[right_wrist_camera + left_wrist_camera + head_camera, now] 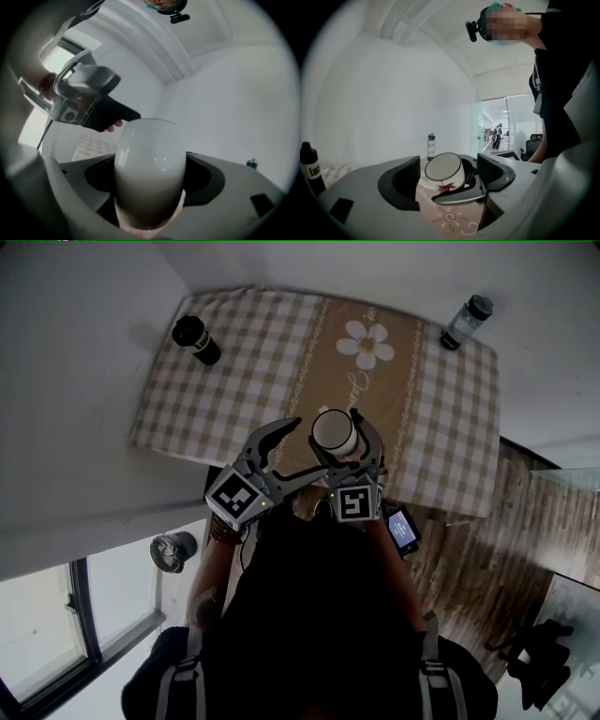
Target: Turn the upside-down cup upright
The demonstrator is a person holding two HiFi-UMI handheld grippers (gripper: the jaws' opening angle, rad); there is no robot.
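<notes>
White walls edge checked tablecloth beneath the cup.

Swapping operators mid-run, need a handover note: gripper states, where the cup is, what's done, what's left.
Right gripper: shut on the cup, held in the air above the table, near its near edge.
Left gripper: open, empty, jaws pointed at the cup, close beside it.
Done: cup is up off the table.
Left: its base looks to face upward, so it is not yet upright. Finish the turn, set it on the table mouth up, release.
</notes>
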